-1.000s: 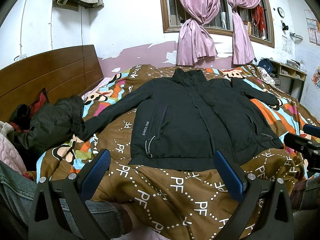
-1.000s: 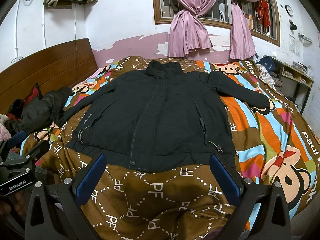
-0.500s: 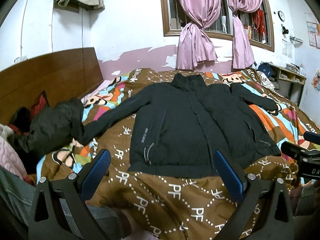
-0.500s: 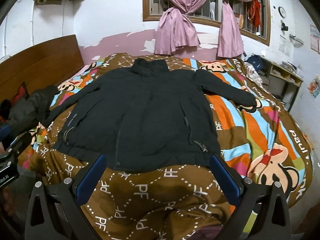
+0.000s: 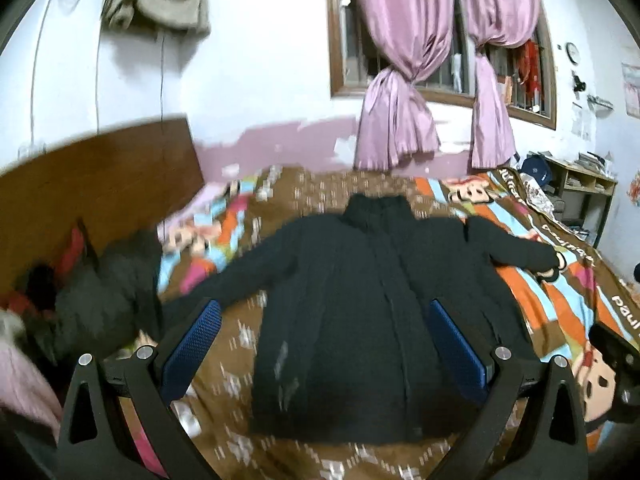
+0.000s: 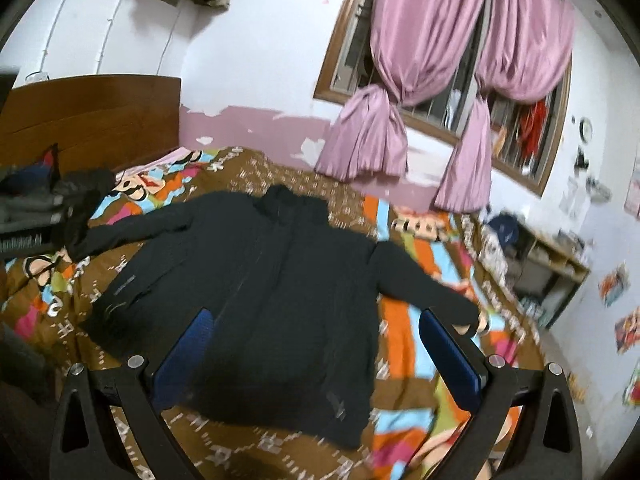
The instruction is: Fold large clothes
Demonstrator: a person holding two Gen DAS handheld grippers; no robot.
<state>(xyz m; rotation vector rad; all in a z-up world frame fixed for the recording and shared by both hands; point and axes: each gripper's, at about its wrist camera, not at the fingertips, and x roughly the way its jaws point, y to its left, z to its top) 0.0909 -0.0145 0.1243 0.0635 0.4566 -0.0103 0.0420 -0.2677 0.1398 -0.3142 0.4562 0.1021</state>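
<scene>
A large black jacket point(image 5: 360, 300) lies flat and face up on the bed, collar toward the window, both sleeves spread outward. It also shows in the right wrist view point(image 6: 260, 280). My left gripper point(image 5: 326, 344) is open and empty, held above the jacket's hem. My right gripper point(image 6: 316, 354) is open and empty, above the jacket's lower right side. Neither gripper touches the jacket. Both views are motion blurred.
A brown and striped cartoon bedspread point(image 5: 560, 300) covers the bed. A dark pile of clothes point(image 5: 92, 304) lies at the left by the wooden headboard point(image 5: 100, 184). Pink curtains point(image 5: 400, 80) hang at the window. A shelf unit point(image 6: 548, 256) stands at the right.
Both grippers have risen and moved forward over the jacket's hem. The right gripper has swung toward the right sleeve and tilted. The jacket has not moved.
</scene>
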